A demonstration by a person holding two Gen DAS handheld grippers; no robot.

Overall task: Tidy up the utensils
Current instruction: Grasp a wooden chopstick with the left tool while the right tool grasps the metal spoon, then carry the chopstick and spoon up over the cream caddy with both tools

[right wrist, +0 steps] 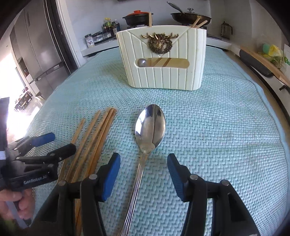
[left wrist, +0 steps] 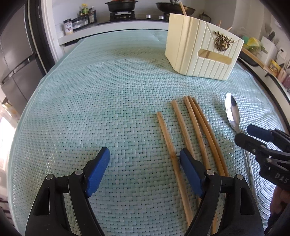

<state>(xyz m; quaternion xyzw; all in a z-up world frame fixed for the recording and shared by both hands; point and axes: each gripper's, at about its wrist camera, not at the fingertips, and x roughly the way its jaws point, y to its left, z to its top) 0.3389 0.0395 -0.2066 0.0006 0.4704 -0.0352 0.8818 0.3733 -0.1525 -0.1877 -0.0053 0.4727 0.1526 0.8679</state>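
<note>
Kitchen counters with a gas stove (left wrist: 123, 15) and a dark refrigerator (left wrist: 16, 54) are seen behind a table covered by a pale green woven mat (left wrist: 108, 90).

From the left wrist camera, the left gripper (left wrist: 145, 159) is held wide open above the mat and nothing is grasped. Five wooden chopsticks (left wrist: 192, 130) are laid side by side on the mat — the right finger is placed over them. A cream utensil holder (left wrist: 199, 54) with a brass deer ornament (left wrist: 223, 41) is set far behind, with chopsticks already inside. At the right edge the right gripper (left wrist: 253, 139) is seen near a steel spoon (left wrist: 232, 112).

From the right wrist camera, the right gripper (right wrist: 144, 167) is also opened wide and empty — the spoon (right wrist: 150, 127) is lying on the mat with its handle between the fingers, untouched. The chopsticks (right wrist: 94, 141) are found just left of it, and the left gripper (right wrist: 54, 143) beside them. The holder (right wrist: 161, 58) is standing upright further back.
</note>
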